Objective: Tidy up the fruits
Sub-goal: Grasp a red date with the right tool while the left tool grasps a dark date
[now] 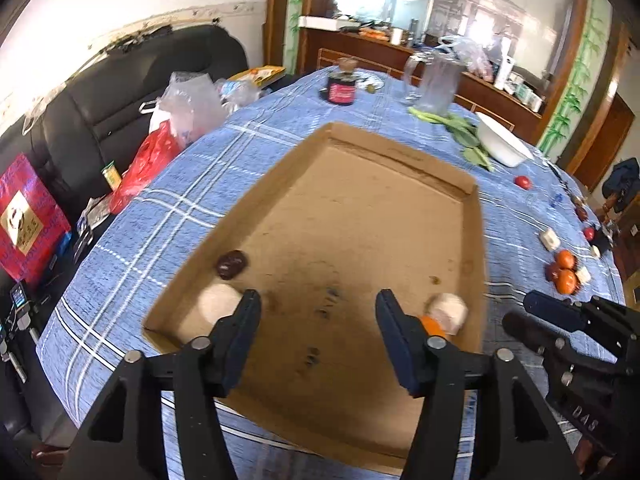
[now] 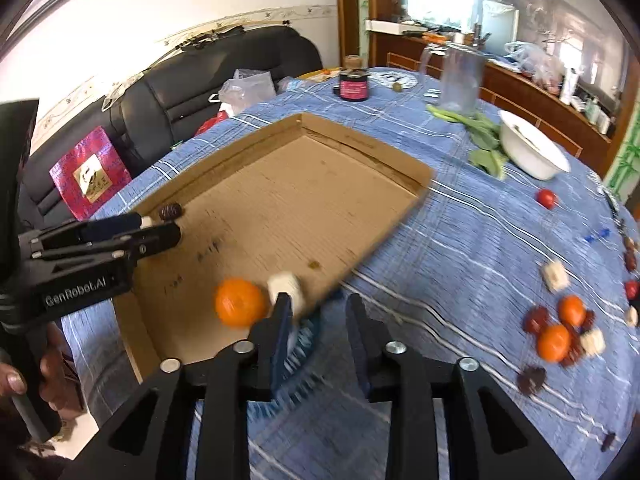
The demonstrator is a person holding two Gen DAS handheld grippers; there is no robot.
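Living/dining room, black sofa (image 1: pixel 132 92) along the wall, round table w/ blue plaid cloth (image 2: pixel 460 240). A shallow cardboard tray (image 1: pixel 360 216) sits mid-table and is the collecting spot.

In the tray: a mandarin (image 2: pixel 240 302) and a white cube-ish piece (image 2: pixel 285 286) touching each other at the near right corner, a dark dried date (image 1: pixel 231 264) by the left wall, and another white piece (image 1: pixel 218 304) just beside it toward the near left corner.

Left gripper (image 1: pixel 318 312) hovers over the tray's near edge, jaws spread, nothing between them. Right gripper (image 2: pixel 318 314) hangs just past the tray's right wall over bare cloth, jaws parted a little, also empty; the frame is motion-blurred.

Step in hand, as I read it: both drops done, grippers clear of the tray, so it's the go-back-for-more phase.

Still loose at the table's right edge: a cluster (image 2: pixel 560 332) of mandarins, dates and white pieces, a cherry tomato (image 2: pixel 547 198) well apart near the white bowl (image 2: pixel 532 148), plus a few strays further along the edge.

Next move probably calls for the right gripper to swing to that cluster, open wider for a mandarin and pick from the outside, since the pieces touch and round ones may roll. Left could take a small date.
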